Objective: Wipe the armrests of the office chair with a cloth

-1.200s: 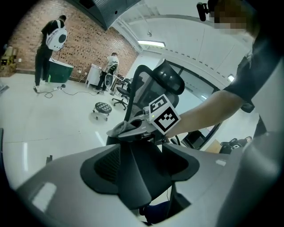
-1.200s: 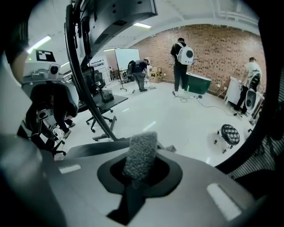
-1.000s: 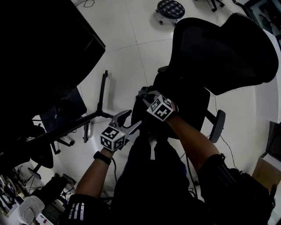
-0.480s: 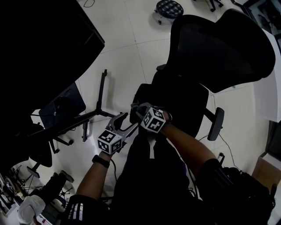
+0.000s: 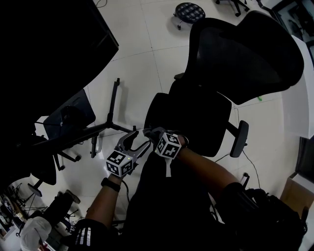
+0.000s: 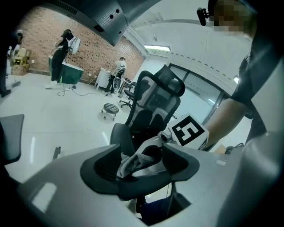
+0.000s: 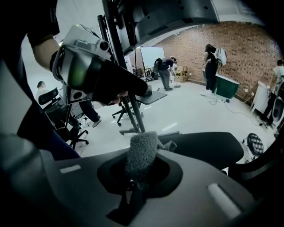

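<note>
The black office chair (image 5: 245, 54) stands ahead of me, mesh back at the upper right. Its near armrest (image 5: 156, 112) is a dark pad just beyond my grippers; the other armrest (image 5: 239, 138) is at the right. My right gripper (image 5: 154, 136) is shut on a grey cloth (image 7: 141, 155), which bunches up between its jaws at the armrest's (image 7: 208, 148) near end. My left gripper (image 5: 134, 142) hangs open right beside it, touching nothing; its own view shows the cloth (image 6: 128, 163) through the gap between the jaws.
A black stand with spread legs (image 5: 112, 115) lies on the white floor to the left, next to another dark chair (image 5: 68, 120). A big dark shape (image 5: 49, 44) fills the upper left. A round stool (image 5: 190, 10) sits beyond the chair. People (image 7: 212, 62) stand far off by a brick wall.
Both grippers have drawn back toward me and down in the head view, the right one carrying the cloth along the near armrest to its near end.
</note>
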Demonstrator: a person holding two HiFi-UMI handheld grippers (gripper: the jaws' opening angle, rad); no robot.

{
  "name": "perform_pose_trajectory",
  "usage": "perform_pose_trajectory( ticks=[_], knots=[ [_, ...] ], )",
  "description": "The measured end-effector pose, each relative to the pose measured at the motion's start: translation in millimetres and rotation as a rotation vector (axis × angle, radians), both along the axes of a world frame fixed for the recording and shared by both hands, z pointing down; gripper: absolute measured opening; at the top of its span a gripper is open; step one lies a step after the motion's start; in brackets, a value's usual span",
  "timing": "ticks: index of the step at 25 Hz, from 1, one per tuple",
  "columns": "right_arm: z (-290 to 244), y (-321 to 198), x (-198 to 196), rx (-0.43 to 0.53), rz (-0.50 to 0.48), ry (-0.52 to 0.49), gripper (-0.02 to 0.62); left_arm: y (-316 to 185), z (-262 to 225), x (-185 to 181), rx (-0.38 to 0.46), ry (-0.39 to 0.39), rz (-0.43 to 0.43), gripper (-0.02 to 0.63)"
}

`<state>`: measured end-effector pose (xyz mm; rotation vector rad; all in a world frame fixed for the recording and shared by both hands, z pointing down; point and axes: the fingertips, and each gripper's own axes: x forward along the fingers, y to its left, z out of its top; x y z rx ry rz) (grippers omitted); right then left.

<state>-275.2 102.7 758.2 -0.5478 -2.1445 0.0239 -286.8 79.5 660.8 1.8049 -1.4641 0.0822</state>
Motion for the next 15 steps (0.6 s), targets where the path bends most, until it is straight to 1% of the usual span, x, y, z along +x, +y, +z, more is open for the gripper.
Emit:
perform_pose_trajectory(
  ticks=[4,8,10,12,15],
  knots=[
    [-1,12,9,-0.022,-0.019,0.001,0.034,-2,-3,4,0.01,-0.015,0.004,0.316],
    [-1,26,22,-0.041,-0.072,0.015,0.034,-6,-5,10,0.014,-0.028,0.017,0.316],
    [-3,29,29,-0.053,-0.082,0.015,0.034,-9,-6,15,0.019,-0.035,0.019,0.314],
    [-9,26,33,-0.079,-0.053,0.002,0.034,-12,-8,18,0.021,-0.047,0.03,0.315],
    [-24,14,37,-0.112,0.019,-0.03,0.034,-19,-13,22,0.029,-0.057,0.045,0.316]
  ],
)
